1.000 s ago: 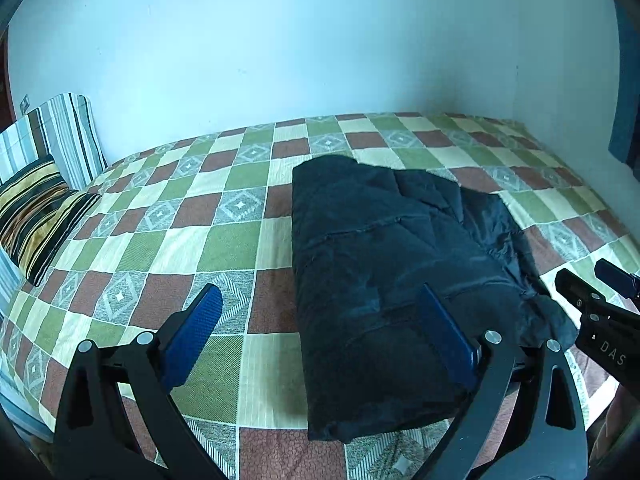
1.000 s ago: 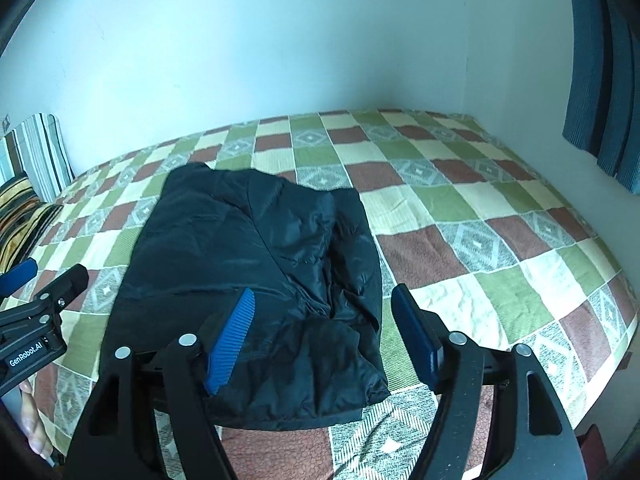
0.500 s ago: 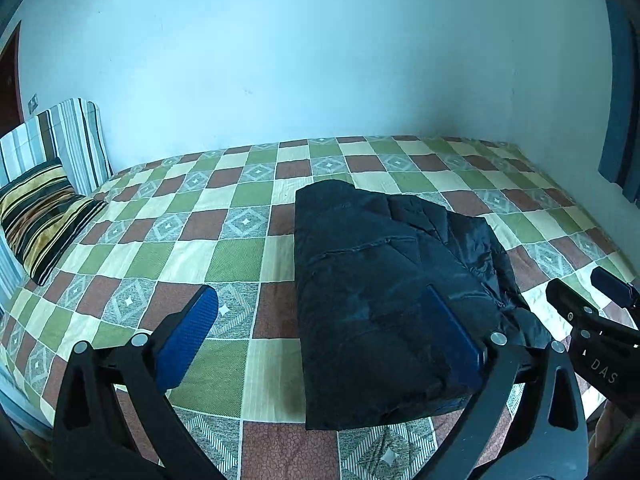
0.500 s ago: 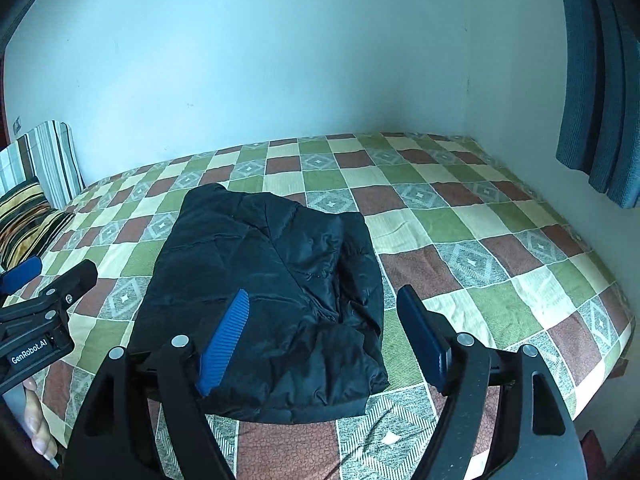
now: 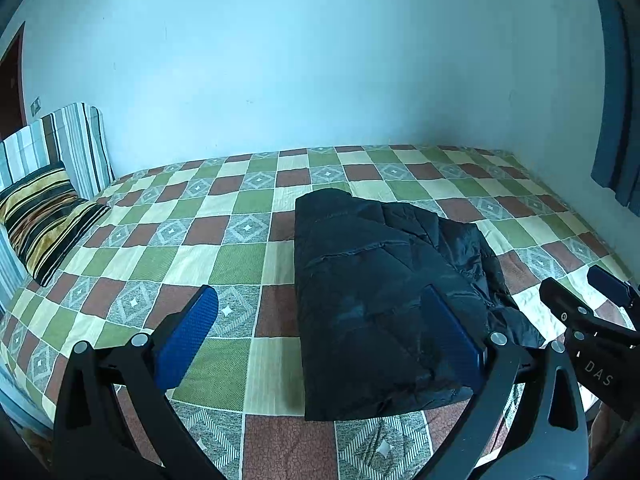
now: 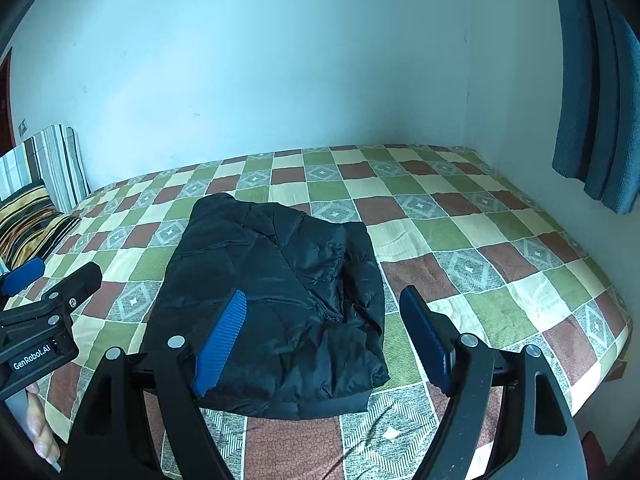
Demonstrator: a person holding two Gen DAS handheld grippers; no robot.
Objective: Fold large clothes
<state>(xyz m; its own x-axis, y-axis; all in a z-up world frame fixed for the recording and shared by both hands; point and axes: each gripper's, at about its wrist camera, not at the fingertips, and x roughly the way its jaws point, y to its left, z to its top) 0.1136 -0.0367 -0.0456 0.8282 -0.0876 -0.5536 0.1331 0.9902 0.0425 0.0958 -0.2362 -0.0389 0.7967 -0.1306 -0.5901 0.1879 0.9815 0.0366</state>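
A black puffer jacket (image 5: 384,300) lies folded into a compact bundle on the checkered bedspread (image 5: 224,248); it also shows in the right wrist view (image 6: 280,304). My left gripper (image 5: 320,340) is open and empty, held above the bed's near edge, in front of the jacket's left half. My right gripper (image 6: 324,336) is open and empty, held in front of the jacket's right half. Neither touches the jacket. The right gripper's tip shows at the right edge of the left wrist view (image 5: 588,320), and the left gripper's tip shows at the left of the right wrist view (image 6: 44,292).
Striped pillows (image 5: 44,216) lean at the bed's left end. A pale wall (image 5: 300,60) runs behind the bed. A blue curtain (image 6: 596,92) hangs at the right. The bed's right corner (image 6: 616,344) drops off near the wall.
Both grippers have pulled back and risen from the jacket, so more wall and less bed show. Both stay open. The jacket has not moved.
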